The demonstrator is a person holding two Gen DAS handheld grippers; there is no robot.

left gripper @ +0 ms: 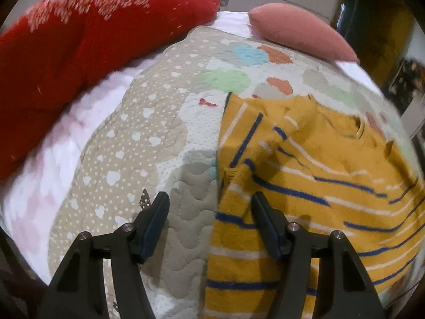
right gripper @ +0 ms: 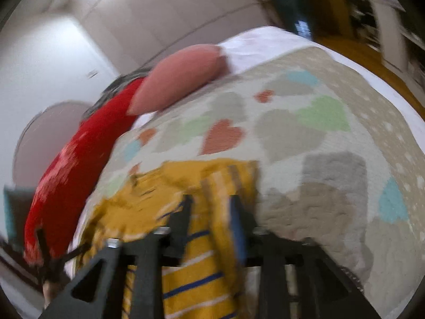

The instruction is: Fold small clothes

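Sweater folding is only partly done, you can judge: one sleeve lies across the chest, the body still unfolded on the quilt, well in from its edges. Your left gripper gapes empty over the sweater's left edge. Your right gripper straddles striped fabric; whether it pinches is unclear.

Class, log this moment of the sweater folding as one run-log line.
step: folding yellow striped sweater | surface: heart quilt | left gripper: open, over sweater edge | right gripper: open, above sweater, blurred | sleeve: folded across body
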